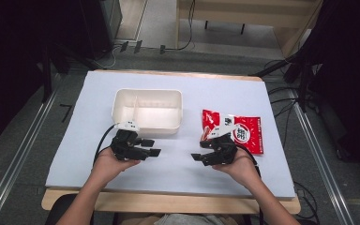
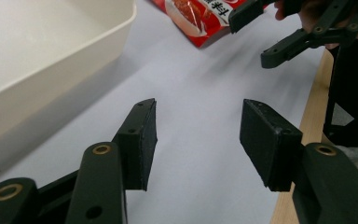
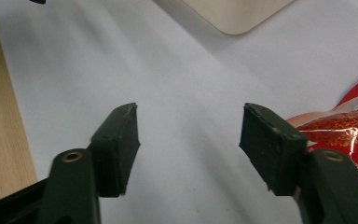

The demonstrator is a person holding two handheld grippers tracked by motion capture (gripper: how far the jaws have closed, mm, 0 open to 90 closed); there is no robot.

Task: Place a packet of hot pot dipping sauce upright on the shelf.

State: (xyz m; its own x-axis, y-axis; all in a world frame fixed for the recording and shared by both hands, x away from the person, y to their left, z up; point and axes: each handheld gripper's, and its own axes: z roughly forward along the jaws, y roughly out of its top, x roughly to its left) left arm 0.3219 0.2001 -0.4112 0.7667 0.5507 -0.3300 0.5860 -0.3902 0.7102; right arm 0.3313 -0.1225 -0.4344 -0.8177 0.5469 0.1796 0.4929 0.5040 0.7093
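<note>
A white rectangular tub (image 1: 147, 111) with a divider stands at the middle of the white tabletop. A red snack bag (image 1: 243, 132) lies flat to its right. My left gripper (image 1: 153, 147) is held just in front of the tub's near left corner, open, jaws pointing right, nothing between them. My right gripper (image 1: 200, 151) is held at the bag's near left edge, open and empty, pointing left toward the other. The left gripper view shows the tub wall (image 2: 51, 70), the bag (image 2: 198, 18) and the right gripper (image 2: 261, 37) beyond. In the right gripper view, the bag (image 3: 349, 123) lies beside the right jaw and the tub corner (image 3: 235, 16) is ahead.
The white sheet (image 1: 178, 168) covers a wooden table whose near edge (image 1: 168, 200) shows as a bare strip. Dark stands and cables surround the table on the floor. Bare sheet lies between the two grippers.
</note>
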